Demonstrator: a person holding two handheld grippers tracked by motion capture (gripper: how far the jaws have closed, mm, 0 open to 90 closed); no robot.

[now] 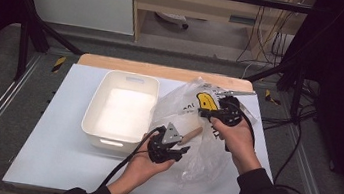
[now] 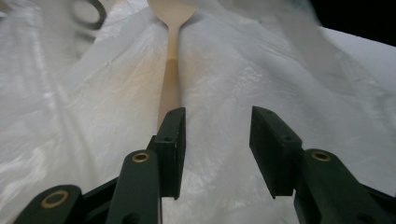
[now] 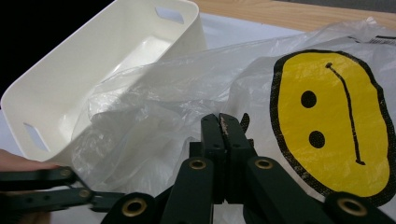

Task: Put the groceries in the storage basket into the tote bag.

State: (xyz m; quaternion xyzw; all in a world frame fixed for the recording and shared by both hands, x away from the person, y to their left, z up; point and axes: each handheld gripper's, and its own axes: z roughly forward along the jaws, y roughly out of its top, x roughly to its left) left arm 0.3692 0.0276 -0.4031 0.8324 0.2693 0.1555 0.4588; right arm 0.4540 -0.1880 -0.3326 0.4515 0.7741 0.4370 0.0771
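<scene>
A white rectangular plastic bin (image 1: 120, 110) with slot handles stands left of centre on the pale blue surface (image 1: 47, 146). Just to its right lies a crumpled clear plastic bag (image 1: 191, 130) printed with a yellow smiley face (image 3: 334, 121); the bag's left edge rests against the bin's right wall.

The left gripper (image 1: 180, 151), held in the person's left hand (image 1: 148, 167), sits at the near side of the bag. In the left gripper view its 2 black jaws stand apart with nothing between them, over the bag's film. A light wooden spoon (image 2: 172, 70) lies inside the bag, seen through the film; its handle runs toward the left jaw and its bowl points away. From the high view, the handle end shows just right of this gripper.

The right gripper (image 3: 226, 128), held in the right hand (image 1: 235, 135), is at the far right part of the bag beside the printed face. Its jaws are pressed together on a fold of the bag's film.
</scene>
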